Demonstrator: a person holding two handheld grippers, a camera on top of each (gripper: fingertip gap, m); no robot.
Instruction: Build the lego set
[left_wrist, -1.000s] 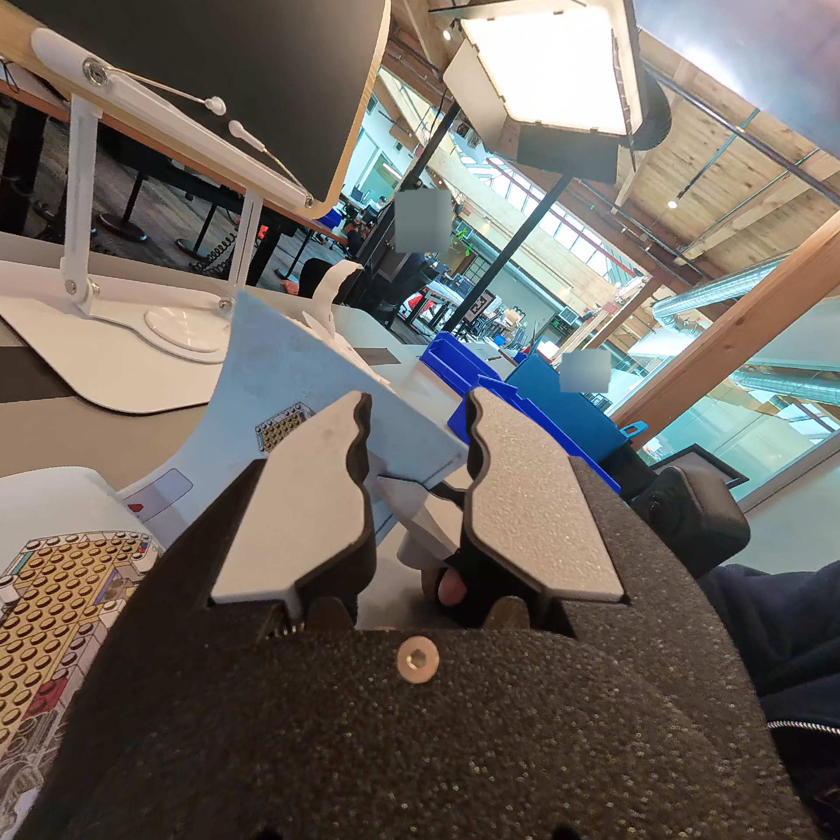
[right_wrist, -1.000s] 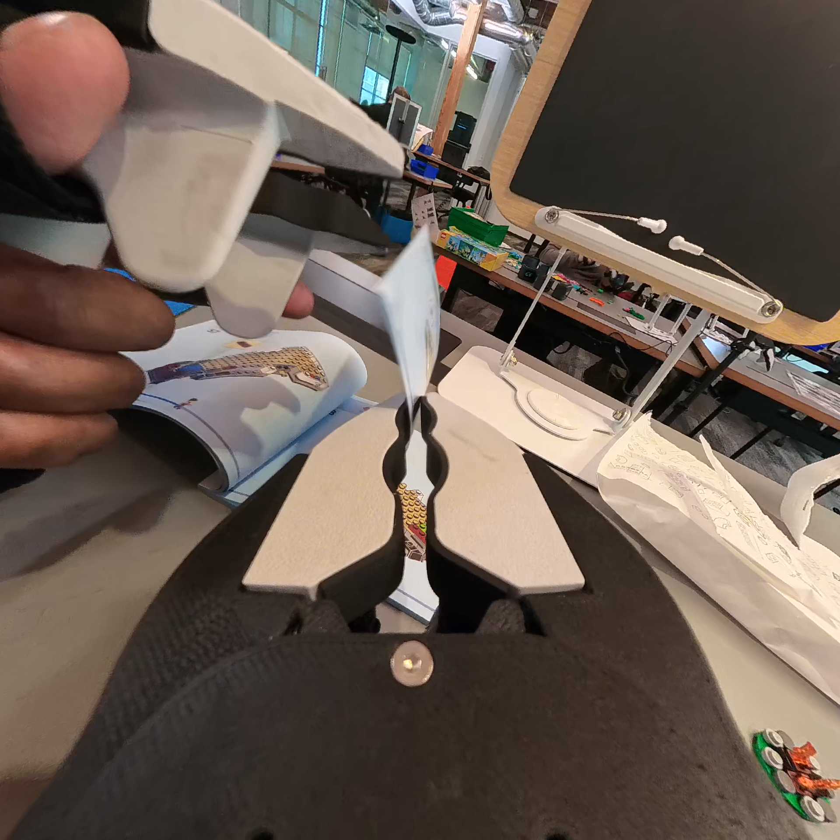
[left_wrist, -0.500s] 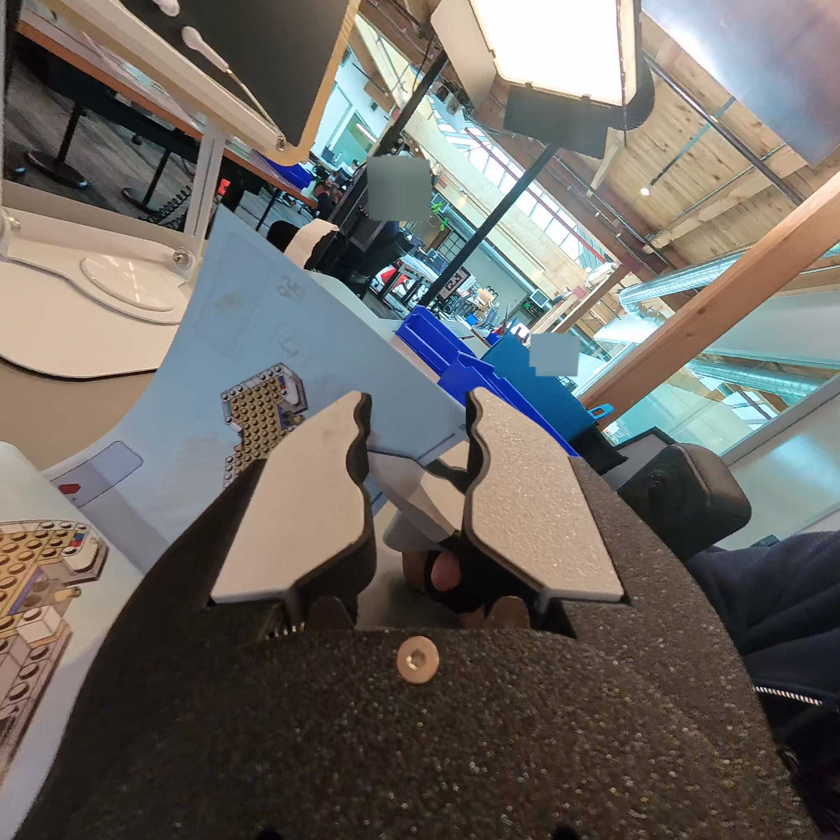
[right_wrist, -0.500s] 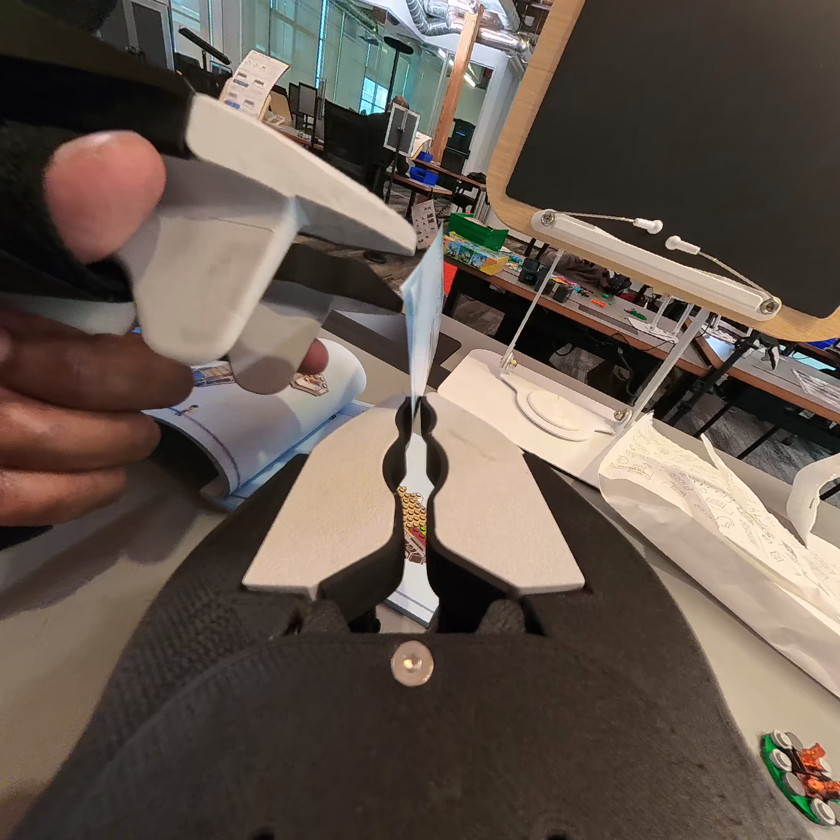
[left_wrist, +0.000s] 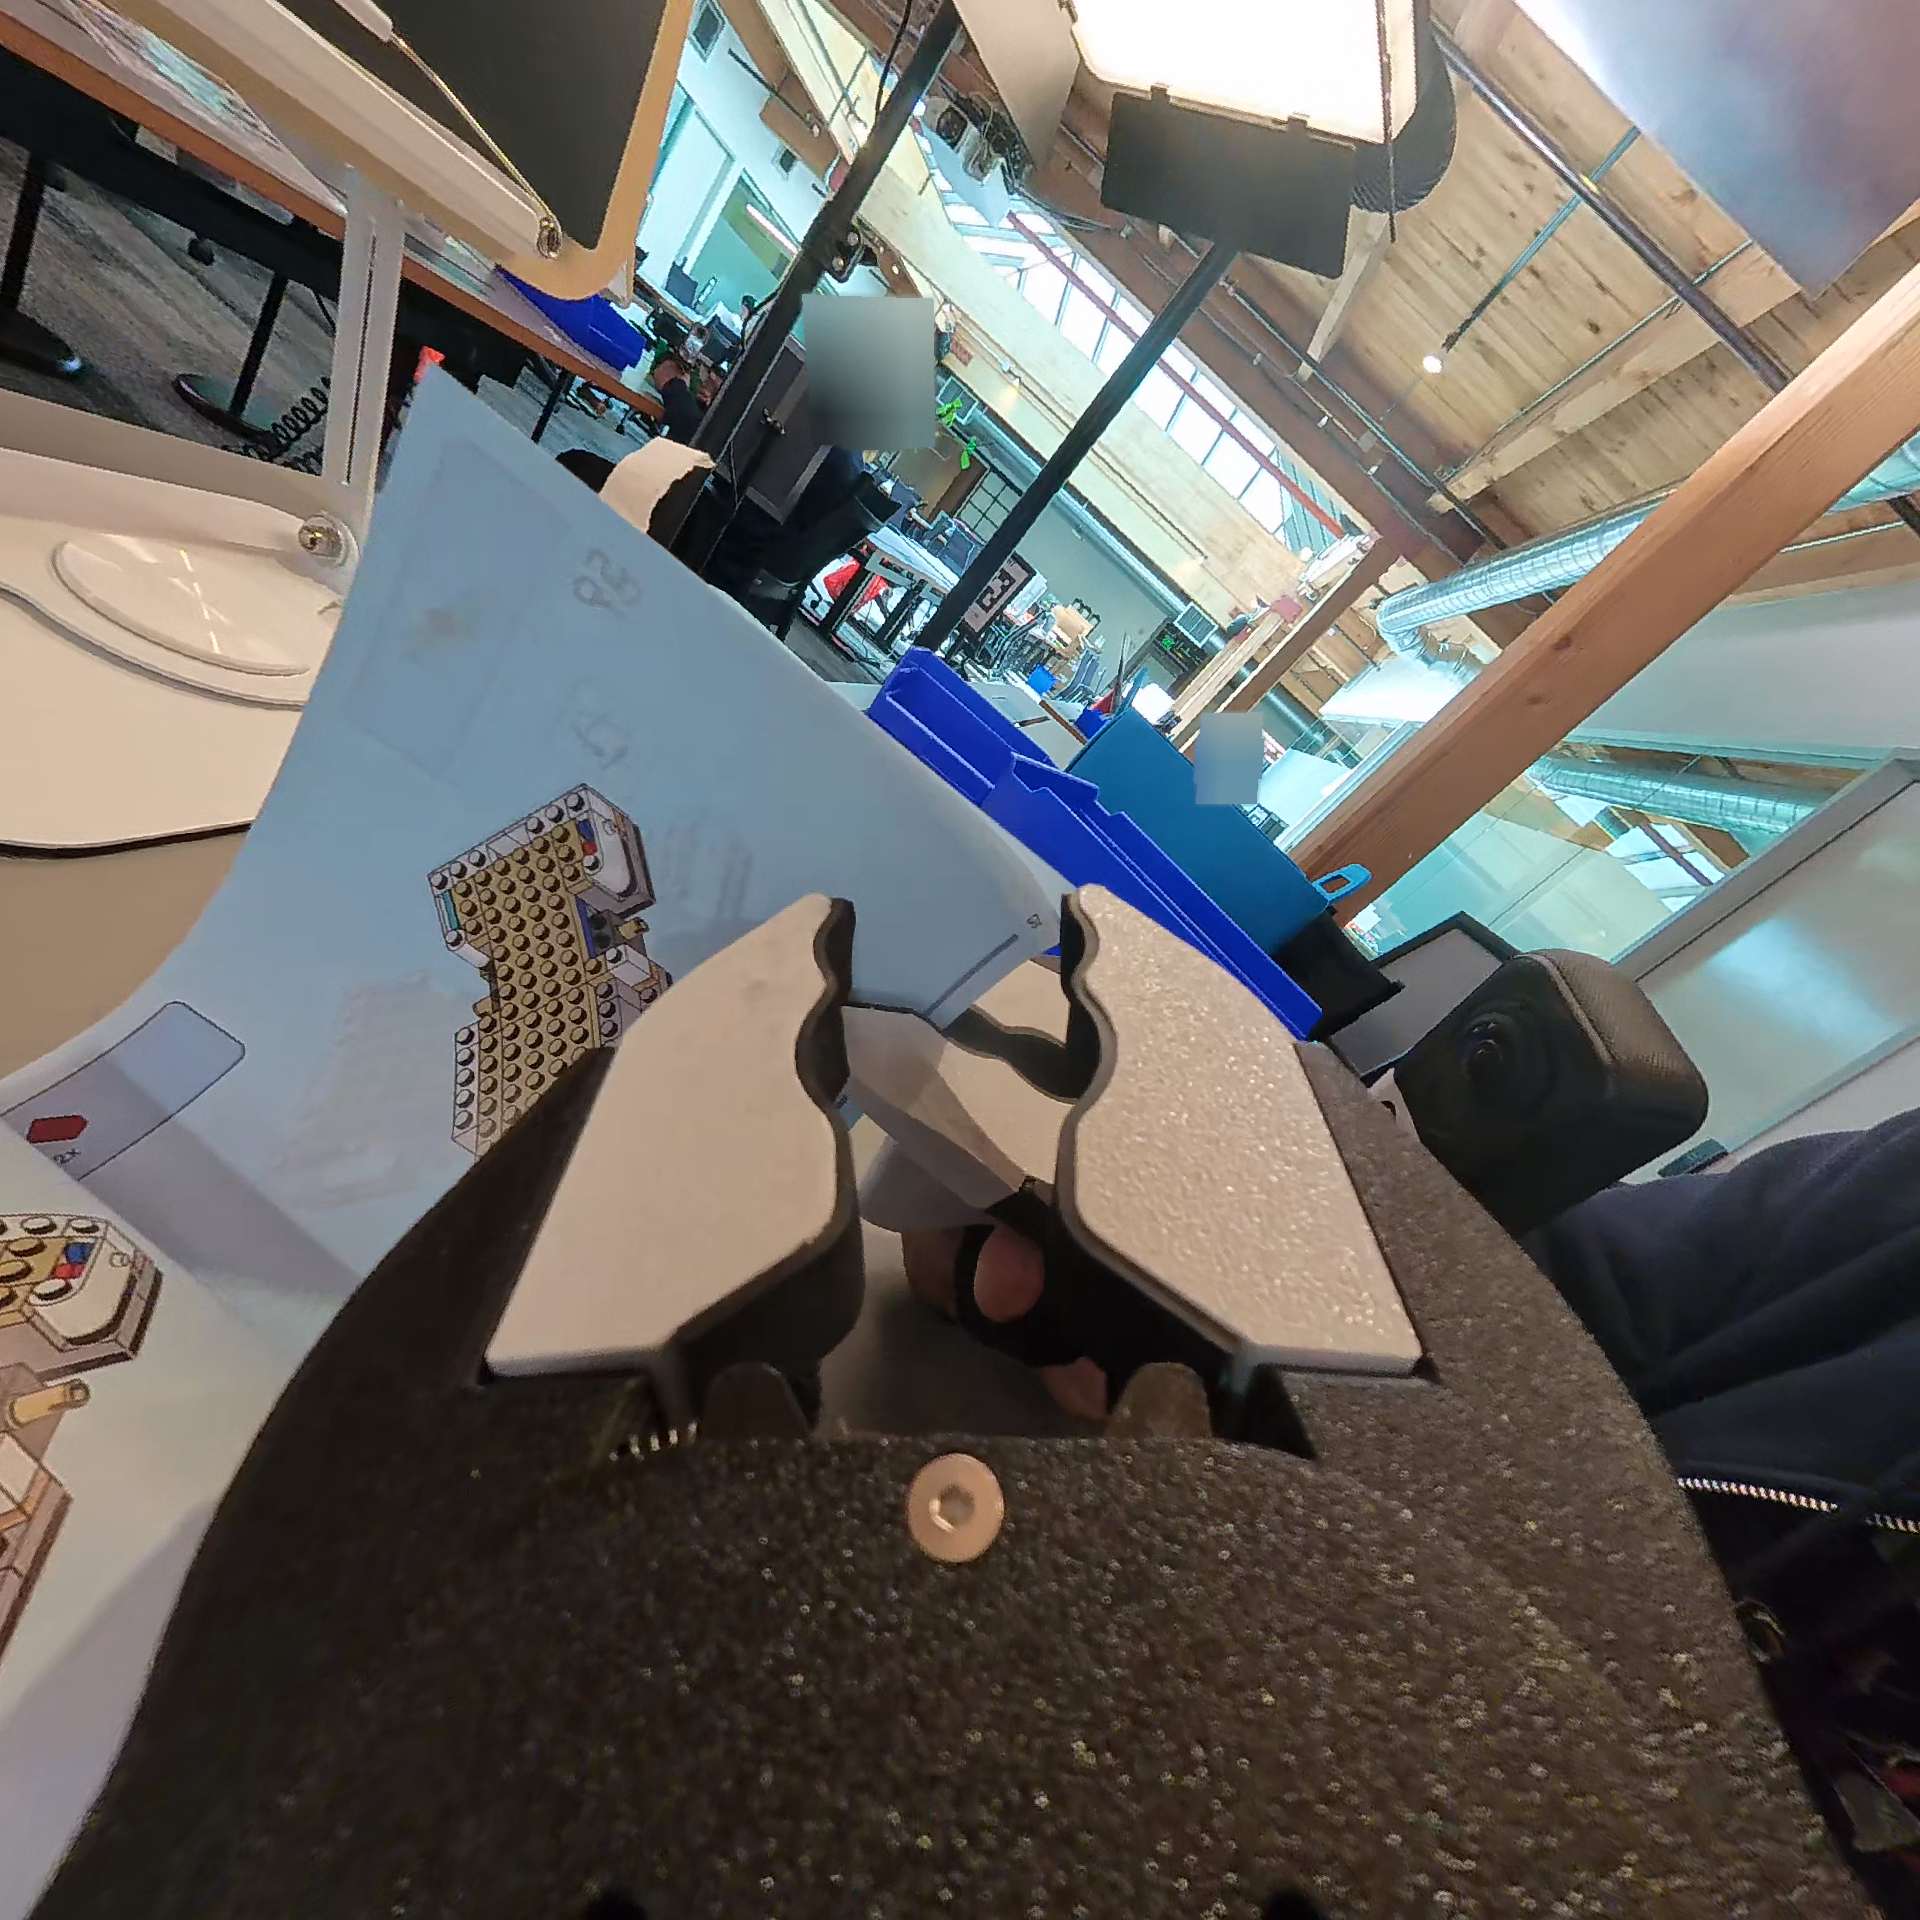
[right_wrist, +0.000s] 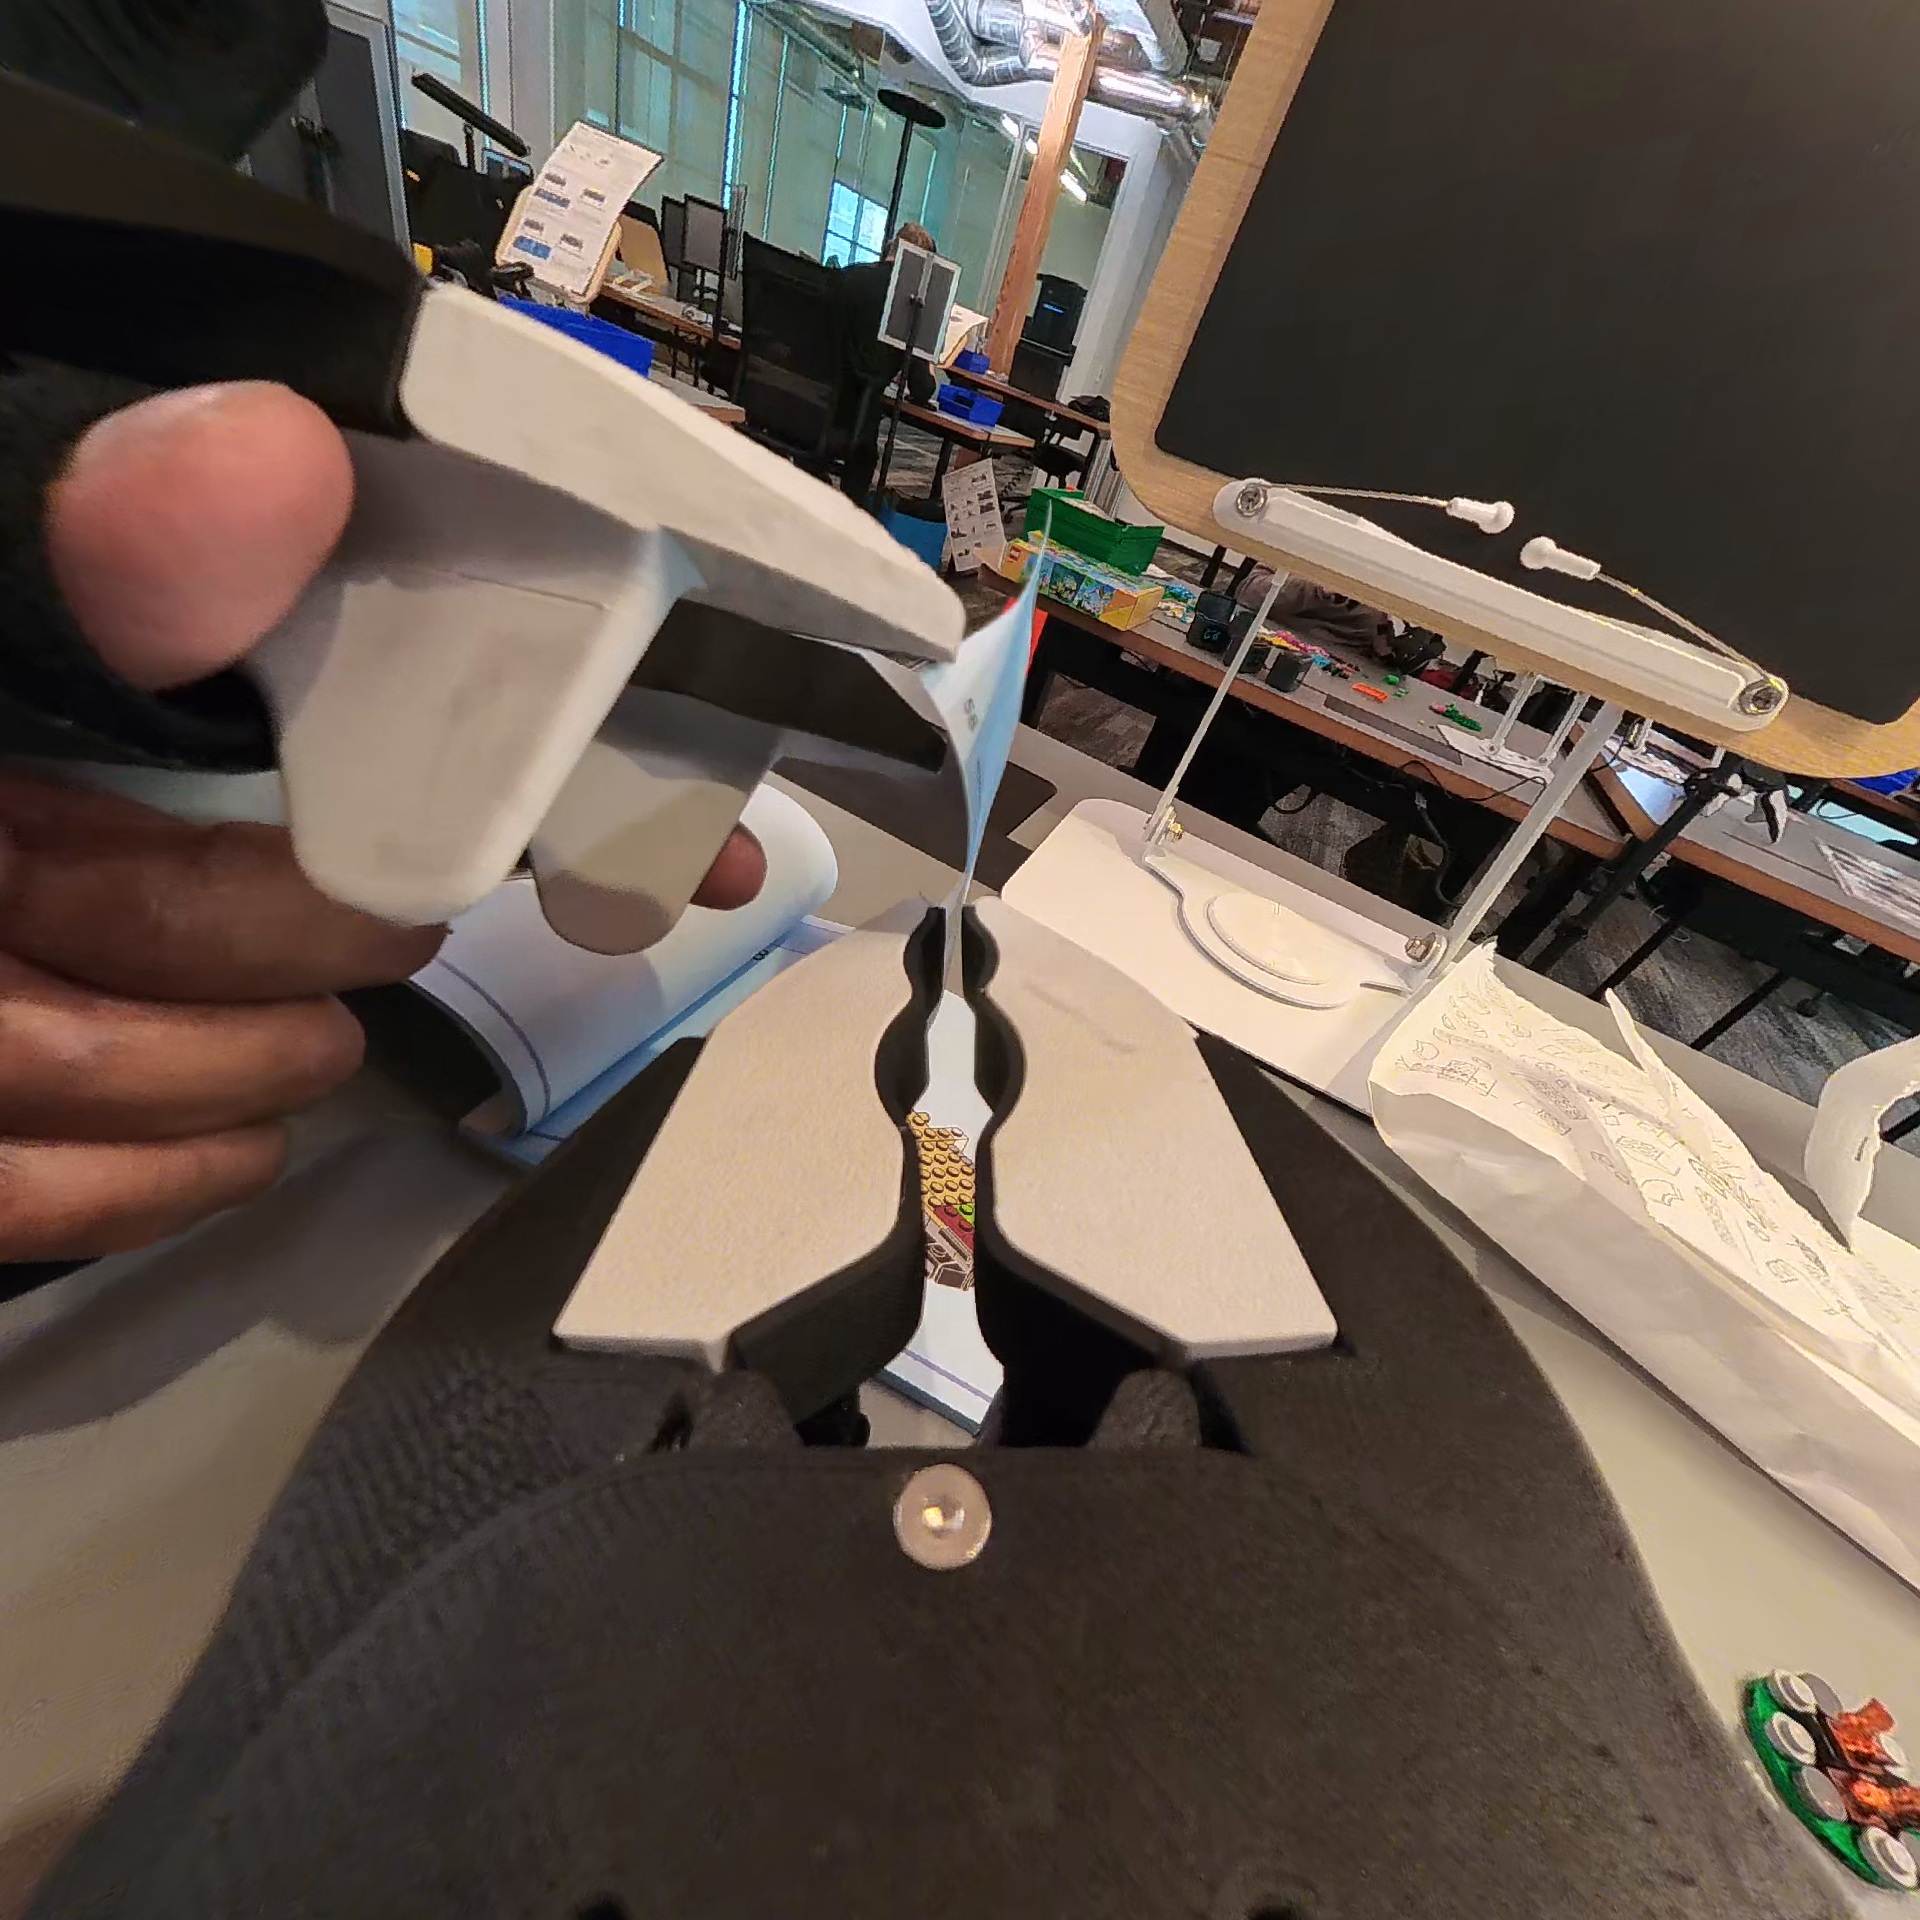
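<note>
- My right gripper (right_wrist: 951, 914) was clamped on a light blue page (right_wrist: 992, 707) of the brick-building instruction booklet (right_wrist: 582, 997), pads pressed against the standing sheet.
- My left gripper (left_wrist: 956, 925) had its jaws apart, the same page's corner (left_wrist: 727, 790) lying between them, unpinched.
- The booklet lay open on the grey table (right_wrist: 1704, 1621), near a crumpled white paper bag (right_wrist: 1621, 1174).

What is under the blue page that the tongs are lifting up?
Under the lifted page lies the open booklet with brick drawings, on the grey table. The other tongs hide part of it.
</note>
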